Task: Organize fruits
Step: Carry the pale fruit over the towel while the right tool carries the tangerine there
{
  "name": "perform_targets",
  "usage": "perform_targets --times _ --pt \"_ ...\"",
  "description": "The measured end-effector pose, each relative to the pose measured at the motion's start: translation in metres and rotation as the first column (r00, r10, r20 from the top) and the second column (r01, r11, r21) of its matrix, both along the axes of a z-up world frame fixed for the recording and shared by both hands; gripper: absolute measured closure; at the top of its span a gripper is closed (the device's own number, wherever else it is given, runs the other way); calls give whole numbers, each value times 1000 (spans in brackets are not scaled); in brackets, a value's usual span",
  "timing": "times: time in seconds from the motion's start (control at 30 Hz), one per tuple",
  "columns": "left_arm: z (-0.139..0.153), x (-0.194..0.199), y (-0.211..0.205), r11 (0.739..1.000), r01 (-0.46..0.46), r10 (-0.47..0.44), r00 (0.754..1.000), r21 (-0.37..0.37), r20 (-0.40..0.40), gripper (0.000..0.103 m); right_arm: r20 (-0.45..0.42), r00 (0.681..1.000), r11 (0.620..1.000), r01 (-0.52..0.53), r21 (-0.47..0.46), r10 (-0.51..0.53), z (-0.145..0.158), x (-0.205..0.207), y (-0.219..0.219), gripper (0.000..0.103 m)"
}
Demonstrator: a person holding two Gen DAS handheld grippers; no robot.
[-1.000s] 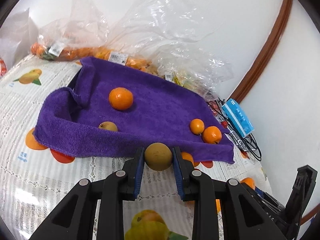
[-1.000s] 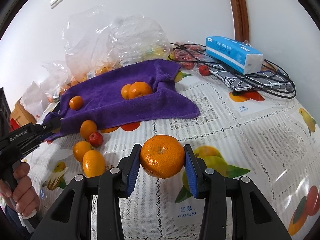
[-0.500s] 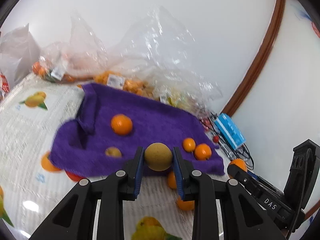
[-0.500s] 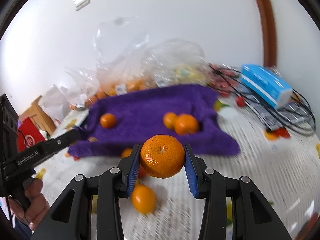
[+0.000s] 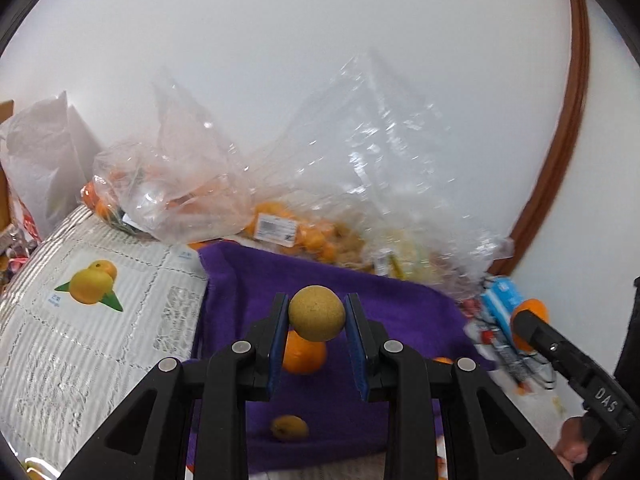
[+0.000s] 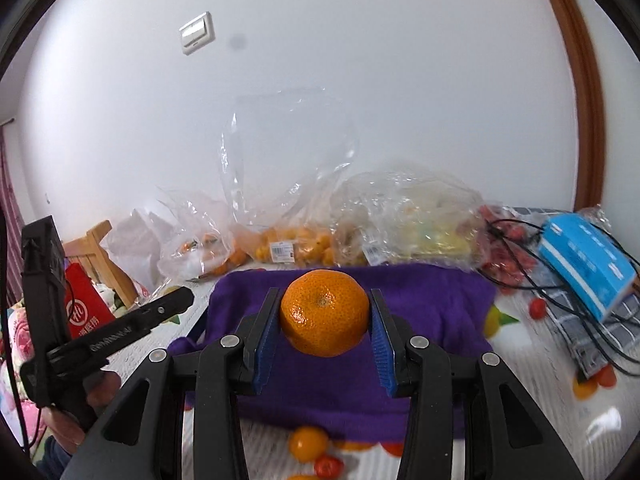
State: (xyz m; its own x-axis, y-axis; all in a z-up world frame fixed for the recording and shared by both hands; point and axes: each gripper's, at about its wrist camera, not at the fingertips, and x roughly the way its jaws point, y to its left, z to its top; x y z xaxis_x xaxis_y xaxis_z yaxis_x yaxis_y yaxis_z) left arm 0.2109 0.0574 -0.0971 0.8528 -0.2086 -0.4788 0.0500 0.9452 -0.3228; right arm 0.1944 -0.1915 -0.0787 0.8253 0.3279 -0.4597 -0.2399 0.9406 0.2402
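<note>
My left gripper (image 5: 317, 318) is shut on a small tan round fruit (image 5: 317, 317), held above the purple towel (image 5: 384, 300). On the towel below lie an orange (image 5: 304, 354) and a small brownish fruit (image 5: 289, 427). My right gripper (image 6: 324, 314) is shut on a large mandarin (image 6: 324, 312), raised over the purple towel (image 6: 432, 304). Near the towel's front edge a small orange (image 6: 308, 443) and a red fruit (image 6: 328, 465) lie on the tablecloth. Each view catches the other gripper at its side, with a hand on its handle.
Clear plastic bags of oranges (image 5: 288, 232) and other fruit (image 6: 416, 224) pile along the wall behind the towel. A blue tissue pack (image 6: 588, 260), black cables (image 6: 560, 280) and small red fruits (image 6: 508, 256) lie at the right. A red bag (image 6: 86, 308) and a wooden chair (image 6: 108, 260) stand left.
Both grippers have risen and tilted up with their fruit still held, so the wall fills more of each view. The towel now lies directly under both.
</note>
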Motion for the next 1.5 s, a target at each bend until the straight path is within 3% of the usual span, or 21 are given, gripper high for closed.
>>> perform_targets --times 0.17,0.23,0.3,0.47,0.87,1.5 --pt "-27 12 4 1000 -3 3 997 -1 -73 77 -89 996 1000 11 14 -10 -42 20 -2 61" --pt "-29 15 4 1000 -5 4 997 -8 -74 77 -142 989 999 28 -19 -30 -51 25 -1 61" --pt "-31 15 4 1000 -9 9 997 2 -70 77 -140 990 999 28 -26 -32 -56 22 -1 61" --pt "-38 17 -3 999 -5 8 997 47 -78 77 -152 988 998 26 -54 -34 -62 22 0 61" --pt "-40 22 3 1000 -9 10 995 10 -104 76 -195 980 993 10 -117 -33 -75 30 9 61" --pt "-41 24 -2 1000 -5 9 993 29 -118 76 -229 973 988 -17 -157 -19 -85 34 20 61"
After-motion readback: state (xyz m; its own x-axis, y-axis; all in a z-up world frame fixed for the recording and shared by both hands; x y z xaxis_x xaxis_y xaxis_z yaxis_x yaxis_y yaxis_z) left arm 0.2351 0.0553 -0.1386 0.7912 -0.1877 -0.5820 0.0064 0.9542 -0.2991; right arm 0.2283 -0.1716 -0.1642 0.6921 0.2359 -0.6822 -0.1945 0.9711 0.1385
